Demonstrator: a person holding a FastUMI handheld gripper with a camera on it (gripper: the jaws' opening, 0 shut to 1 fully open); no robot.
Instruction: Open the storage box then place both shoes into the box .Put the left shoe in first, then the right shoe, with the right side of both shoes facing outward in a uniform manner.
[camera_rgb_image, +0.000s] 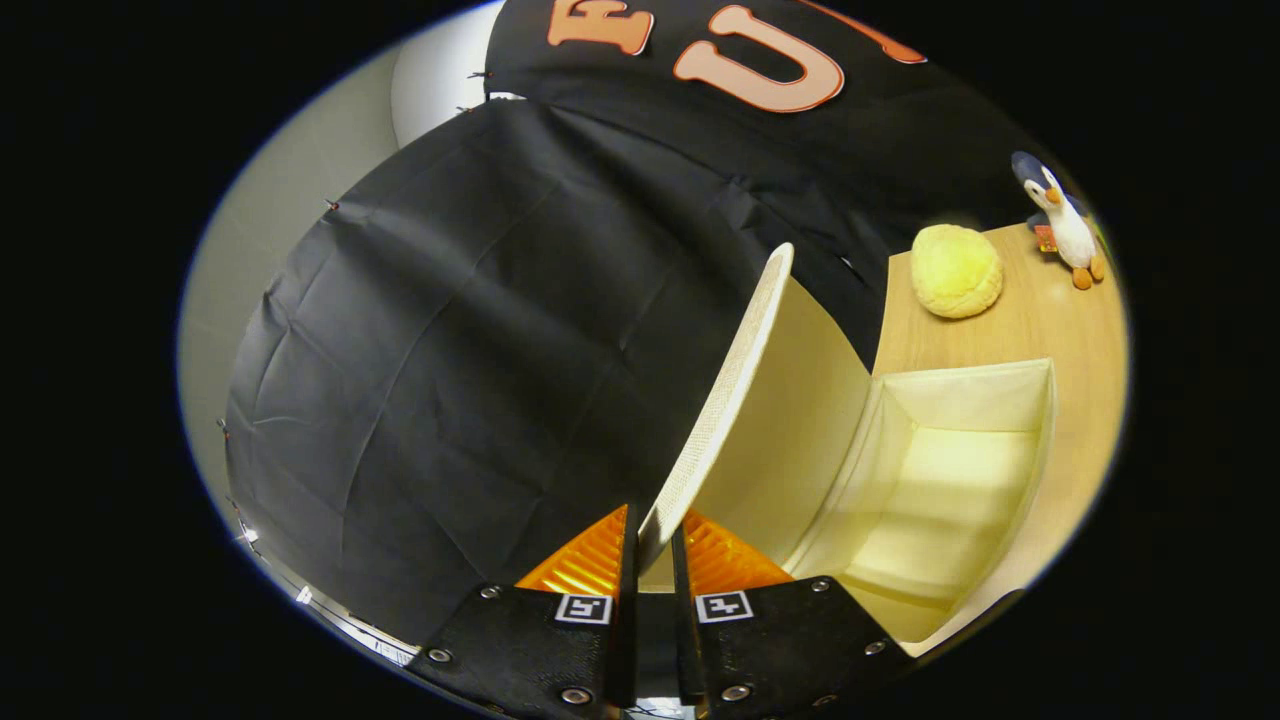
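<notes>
My gripper (652, 545) is clamped on the edge of the raised lid (735, 380) — both fingers pinching it — with the open storage box (960, 470) just beyond.

Light wood desk (1050, 320), bare surface visible past and right of the storage box. Cream fabric storage box (950, 480) sits directly on the desk, open, inside pale and bare. Its lid (730, 390) is raised on edge at the box's left side, near end pinched between the gripper (655, 545) fingers. Far on the desk beyond the box: a round yellow plush bun (957, 271), near the far edge. Right of it, further back, a small penguin plush toy (1062, 220) standing upright, apart from the bun.
</notes>
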